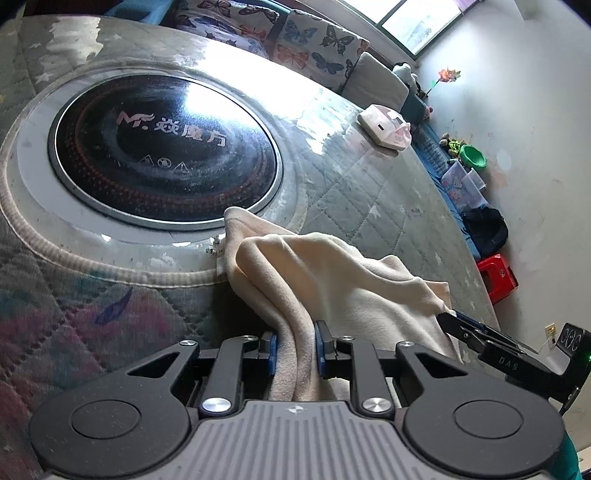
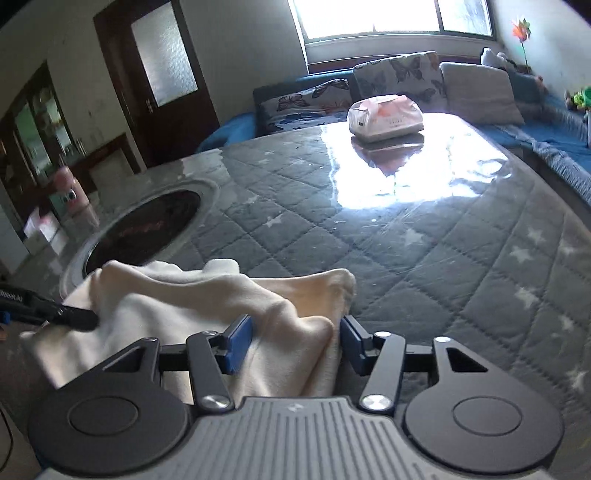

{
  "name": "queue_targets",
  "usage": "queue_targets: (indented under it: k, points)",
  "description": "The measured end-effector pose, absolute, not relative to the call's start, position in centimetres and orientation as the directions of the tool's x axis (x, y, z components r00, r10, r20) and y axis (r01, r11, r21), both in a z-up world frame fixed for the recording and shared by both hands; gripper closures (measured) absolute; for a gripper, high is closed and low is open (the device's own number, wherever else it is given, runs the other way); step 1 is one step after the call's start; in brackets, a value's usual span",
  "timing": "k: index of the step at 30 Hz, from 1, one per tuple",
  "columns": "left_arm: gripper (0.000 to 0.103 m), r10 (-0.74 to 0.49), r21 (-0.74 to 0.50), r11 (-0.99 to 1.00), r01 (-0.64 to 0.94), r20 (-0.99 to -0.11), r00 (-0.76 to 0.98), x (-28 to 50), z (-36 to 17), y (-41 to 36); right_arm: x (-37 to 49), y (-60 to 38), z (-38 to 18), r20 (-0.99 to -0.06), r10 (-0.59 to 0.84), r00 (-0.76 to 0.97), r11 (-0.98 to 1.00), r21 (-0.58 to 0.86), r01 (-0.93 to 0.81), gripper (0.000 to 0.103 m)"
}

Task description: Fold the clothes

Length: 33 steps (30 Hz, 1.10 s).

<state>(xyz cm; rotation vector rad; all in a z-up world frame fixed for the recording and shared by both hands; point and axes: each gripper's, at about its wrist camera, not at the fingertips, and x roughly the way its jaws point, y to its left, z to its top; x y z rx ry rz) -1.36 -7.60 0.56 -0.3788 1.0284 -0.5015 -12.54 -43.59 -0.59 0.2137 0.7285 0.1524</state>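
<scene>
The cream cloth (image 1: 332, 280), bunched and stretched sideways between the claws, is pinched by the left claw (image 1: 295, 350); the right claw (image 2: 295, 341) is half open around it. A tissue pack (image 2: 386, 118) lies well beyond on the quilted counter (image 2: 424, 258), a round cooktop (image 1: 166, 147) near the cloth.

Quilted star-patterned table cover (image 2: 461, 258) under clear glossy film, glare at its far edge. Round black cooktop (image 1: 166, 147) set into the table. Blue sofa (image 2: 554, 136) with butterfly cushions (image 2: 399, 74) along the far edge. Bright window (image 2: 373, 16) above; dark wooden door (image 2: 155, 74) left. White walls (image 1: 535, 110); red stool (image 1: 496, 275) on the floor.
</scene>
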Motion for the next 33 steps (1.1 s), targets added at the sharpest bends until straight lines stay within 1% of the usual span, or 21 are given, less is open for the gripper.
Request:
queue_targets:
  k: [1,2,4,6,13,21,27,33]
  points:
    - [0.082,-0.558,-0.516,0.828,0.220,-0.715,0.422,-1.3,0.6,-7.7,-12.5,-43.6,-0.7,-0.638,0.219,0.738,0.966,0.251,-0.070,0.068]
    - [0.082,-0.555,-0.511,0.830,0.224,-0.717,0.423,-1.3,0.7,-7.7,-12.4,-43.6,-0.7,-0.632,0.232,0.739,0.961,0.265,-0.075,0.073]
    - [0.083,-0.550,-0.497,0.834,0.240,-0.717,0.428,-1.2,1.1,-8.0,-12.7,-43.4,-0.3,-0.619,0.233,0.750,0.960,0.269,-0.076,0.088]
    - [0.084,-0.548,-0.480,0.836,0.264,-0.712,0.439,-1.1,1.7,-8.4,-13.2,-43.1,0.2,-0.609,0.218,0.763,0.965,0.252,-0.074,0.092]
    - [0.086,-0.582,-0.439,0.811,0.387,-0.670,0.460,-0.1,4.7,-11.3,-14.5,-43.8,3.6,-0.554,0.159,0.817,0.981,0.181,-0.069,0.093]
    - [0.087,-0.635,-0.430,0.761,0.486,-0.648,0.421,1.9,6.3,-18.8,-14.4,-47.7,7.7,-0.505,0.001,0.863,0.998,0.051,0.029,0.093]
    - [0.087,-0.664,-0.422,0.724,0.546,-0.639,0.388,3.1,6.6,-25.1,-13.7,-51.7,9.1,-0.508,-0.133,0.851,0.990,-0.034,0.134,0.093]
    - [0.087,-0.674,-0.408,0.704,0.582,-0.643,0.363,4.1,5.5,-30.0,-12.2,-55.0,8.0,-0.531,-0.236,0.814,0.971,-0.087,0.225,0.094]
